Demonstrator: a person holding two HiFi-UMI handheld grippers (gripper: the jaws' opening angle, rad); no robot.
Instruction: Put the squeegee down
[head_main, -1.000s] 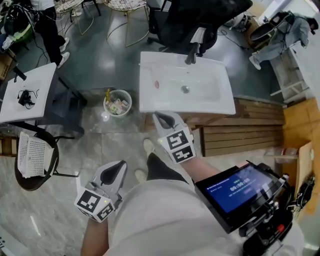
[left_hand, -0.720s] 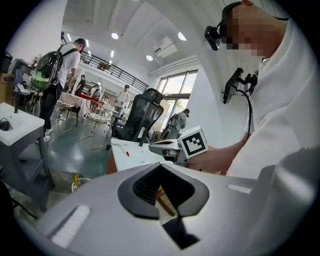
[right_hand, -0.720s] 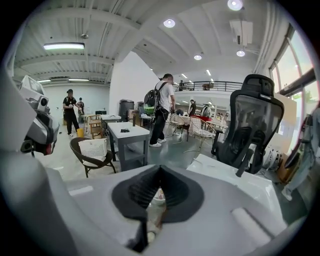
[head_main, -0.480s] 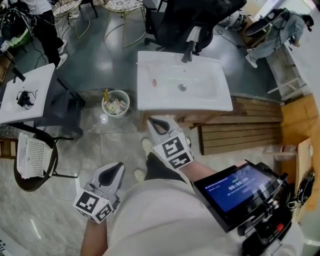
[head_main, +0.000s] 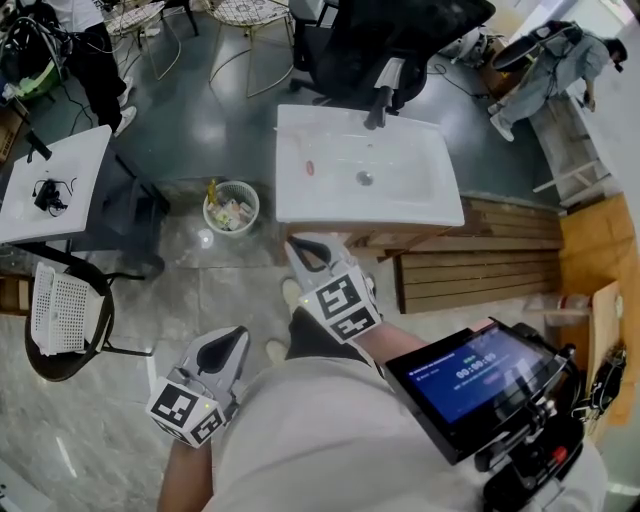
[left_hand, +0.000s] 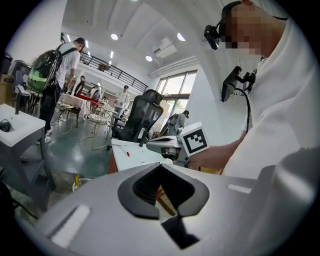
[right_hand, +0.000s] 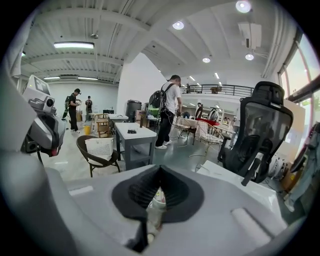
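Note:
No squeegee shows in any view. In the head view my right gripper (head_main: 300, 243) hangs just below the front left edge of the white washbasin (head_main: 420, 205), its jaws shut with nothing between them. In the right gripper view the right gripper (right_hand: 159, 169) points past the basin toward a grey table. My left gripper (head_main: 232, 335) is low at the left over the marble floor, jaws together and empty. From the left gripper view, the left gripper (left_hand: 160, 166) looks toward the basin and the right gripper's marker cube (left_hand: 195, 140). A small red mark (head_main: 309, 167) lies in the basin.
A black faucet (head_main: 378, 105) and a black office chair (head_main: 390, 40) stand behind the basin. Left of it is a waste bin (head_main: 232, 208), then a white table (head_main: 55, 185) and a wicker chair (head_main: 65, 315). Wooden pallets (head_main: 480, 265) lie at the right. A tablet (head_main: 475, 375) hangs before the person's chest.
My right gripper has drifted left along the basin's front edge, still shut. The left gripper has stayed where it was.

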